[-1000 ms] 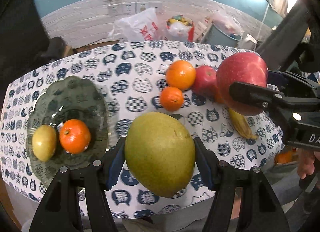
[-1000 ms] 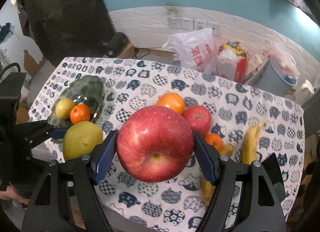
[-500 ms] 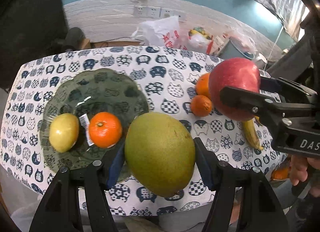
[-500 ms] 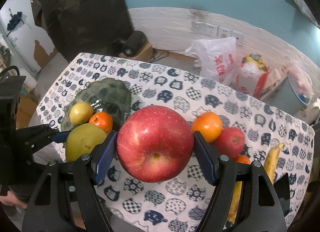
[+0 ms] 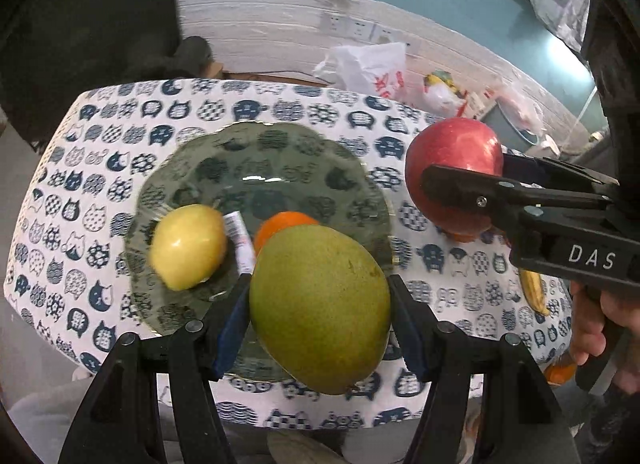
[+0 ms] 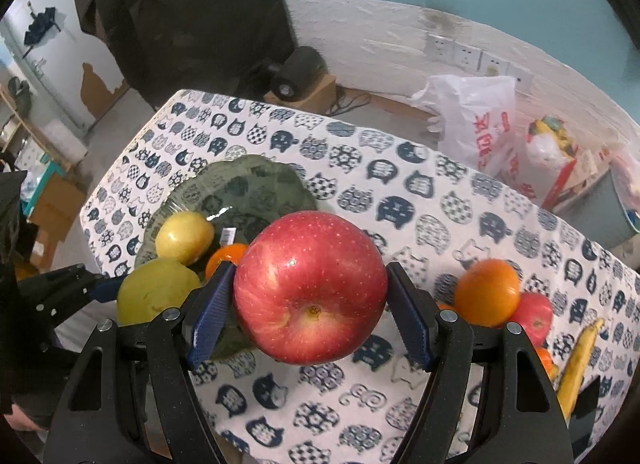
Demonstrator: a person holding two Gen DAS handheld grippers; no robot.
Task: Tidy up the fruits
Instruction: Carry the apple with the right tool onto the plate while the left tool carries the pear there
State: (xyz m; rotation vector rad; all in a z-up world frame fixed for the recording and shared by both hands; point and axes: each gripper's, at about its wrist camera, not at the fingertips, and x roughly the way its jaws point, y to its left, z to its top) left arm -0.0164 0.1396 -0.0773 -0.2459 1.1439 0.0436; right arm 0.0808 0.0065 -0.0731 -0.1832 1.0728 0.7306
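My left gripper point(image 5: 320, 304) is shut on a green mango point(image 5: 320, 308) and holds it over the near right part of a dark green glass plate point(image 5: 260, 160). A yellow fruit point(image 5: 186, 246) and an orange point(image 5: 280, 224) lie on that plate, the orange half hidden by the mango. My right gripper point(image 6: 310, 296) is shut on a big red apple point(image 6: 310, 288), held in the air just right of the plate point(image 6: 248, 184). In the right wrist view the mango point(image 6: 156, 290) shows at lower left.
On the cat-print tablecloth point(image 6: 400, 192) at the right lie an orange point(image 6: 486, 292), a red apple point(image 6: 534, 314) and a banana point(image 6: 576, 364). Beyond the table's far edge stand plastic bags point(image 6: 476, 124) and a wall. A hand point(image 5: 600, 328) holds the right gripper.
Both grippers have carried their fruit leftward across the table. The mango now hangs over the plate, and the apple has come close to the plate's right rim.
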